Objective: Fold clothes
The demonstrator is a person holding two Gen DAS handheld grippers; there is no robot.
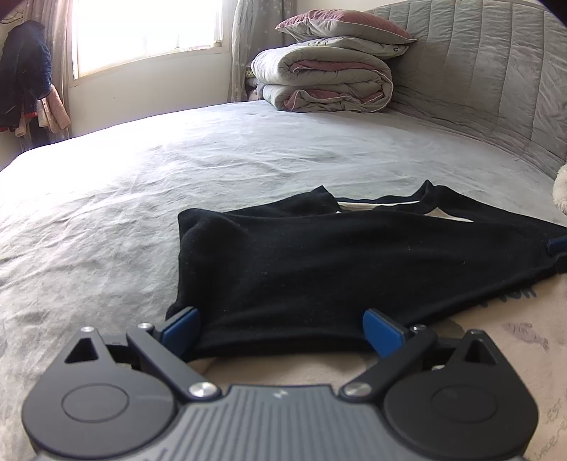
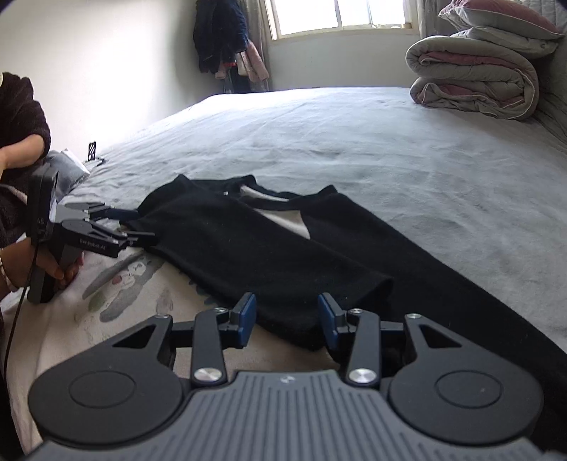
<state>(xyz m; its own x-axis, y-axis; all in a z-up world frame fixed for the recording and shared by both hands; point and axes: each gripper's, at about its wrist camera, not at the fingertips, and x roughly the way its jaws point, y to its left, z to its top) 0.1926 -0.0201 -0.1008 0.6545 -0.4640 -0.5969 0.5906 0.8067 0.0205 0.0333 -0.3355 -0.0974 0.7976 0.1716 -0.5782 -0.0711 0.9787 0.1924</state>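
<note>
I had the soft black knit garment (image 2: 283,248) lying on the grey, lightly creased bed sheet (image 2: 354,142), its near part overlapping a cream fabric with faded grey and pastel prints (image 2: 124,283). A pale triangular panel showed at its neckline, and the knit looked matte and slightly fuzzy, flecked with lint.

My left gripper (image 1: 281,326) sat with its blue-padded black fingers (image 1: 179,328) spread wide, and the black hem lay slack between them without being pinched. In the right wrist view that same tool appeared at the far left, held by a hand (image 2: 56,267) below a dark fuzzy sleeve, and white lettering on its side read roughly "GenRobot.AI".

My right gripper (image 2: 287,319) was also released, its blue pads apart on either side of a folded black edge, neither pad pressing it.

Some grey writing ran along the cream fabric at the right of the left wrist view, too warped for me to read.

At the far right, a rolled grey and dusty-pink quilted duvet (image 1: 326,83) sat under a matching pillow (image 1: 343,26), against a grey stitched headboard (image 1: 478,71). Dark and pink clothes (image 1: 24,78) hung at the far left beside a bright window (image 1: 149,32).
</note>
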